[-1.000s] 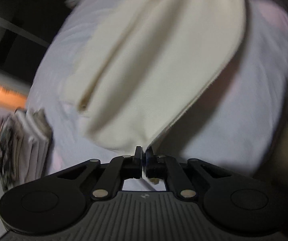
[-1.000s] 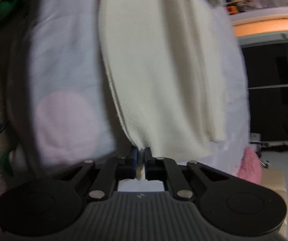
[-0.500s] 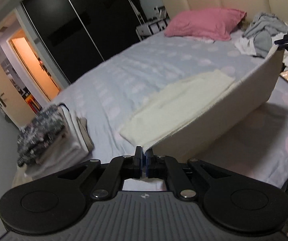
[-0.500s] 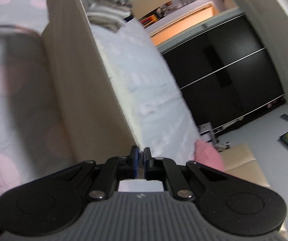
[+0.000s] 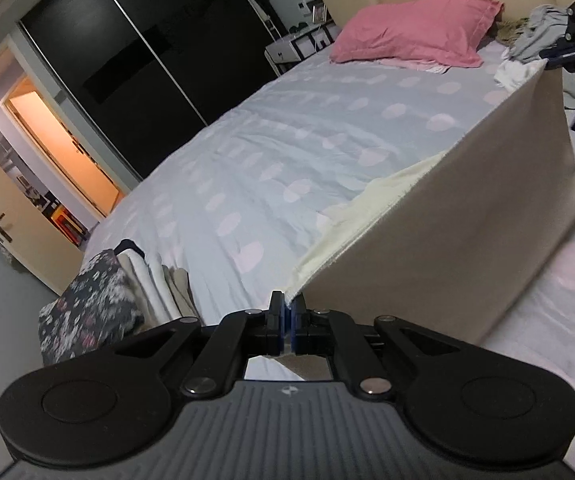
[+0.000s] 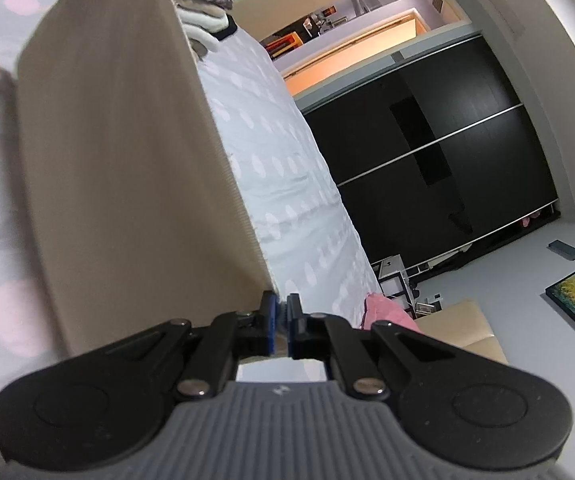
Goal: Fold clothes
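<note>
L gripper [image 5: 287, 312] pinches one corner of cream cloth [image 5: 439, 216]; R gripper [image 6: 281, 312] pinches other corner, cloth stretched btw them. Pink pillow [image 5: 411, 32] at 1 o'clock on bed [image 5: 287, 132], folded pile [image 5: 103, 292] at 9.

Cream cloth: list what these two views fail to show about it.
- Garment type: both views show only a taut cloth panel.
- Lower hem, right wrist view: blurred, cut off by the left edge.
- Folded layers on the bed, left wrist view: hidden behind the lifted panel.
</note>
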A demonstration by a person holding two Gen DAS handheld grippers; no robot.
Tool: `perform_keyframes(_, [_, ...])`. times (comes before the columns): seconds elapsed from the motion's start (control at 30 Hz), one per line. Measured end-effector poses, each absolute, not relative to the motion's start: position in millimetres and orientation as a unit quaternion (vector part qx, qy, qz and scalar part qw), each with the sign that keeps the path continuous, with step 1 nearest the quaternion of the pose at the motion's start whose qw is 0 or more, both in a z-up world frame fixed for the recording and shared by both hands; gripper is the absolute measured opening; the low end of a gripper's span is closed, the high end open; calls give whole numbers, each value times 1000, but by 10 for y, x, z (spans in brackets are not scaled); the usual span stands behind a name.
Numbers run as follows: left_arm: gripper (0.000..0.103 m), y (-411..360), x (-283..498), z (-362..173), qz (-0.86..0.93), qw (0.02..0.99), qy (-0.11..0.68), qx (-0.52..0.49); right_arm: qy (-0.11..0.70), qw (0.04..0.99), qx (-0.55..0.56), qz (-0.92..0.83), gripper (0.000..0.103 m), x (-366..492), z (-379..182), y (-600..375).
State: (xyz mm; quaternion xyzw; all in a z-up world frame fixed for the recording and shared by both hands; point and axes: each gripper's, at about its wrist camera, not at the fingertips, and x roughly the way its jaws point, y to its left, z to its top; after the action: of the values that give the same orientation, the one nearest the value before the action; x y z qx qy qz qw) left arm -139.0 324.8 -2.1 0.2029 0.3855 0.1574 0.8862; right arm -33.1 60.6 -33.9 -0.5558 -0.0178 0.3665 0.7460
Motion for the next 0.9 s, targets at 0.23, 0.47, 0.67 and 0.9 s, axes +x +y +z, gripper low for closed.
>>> perform_keyframes(0.23, [1, 3758, -596, -125, 155, 875, 415, 196, 7, 751, -552, 361, 6, 411, -382, 1144])
perform_keyframes(0.47, [1, 4315, 121, -571, 140, 859, 469, 152, 52, 746, -550, 373, 6, 1168, -699, 1784])
perform_keyframes(0.67, [1, 4577, 430, -1002, 135, 847, 495, 136, 102, 732, -555, 382, 6, 1683, -1212, 2182])
perform_keyframes(0.9, [12, 4730, 509, -1306, 150, 843, 505, 109, 150, 730, -541, 389, 8, 1938, -1646, 2430])
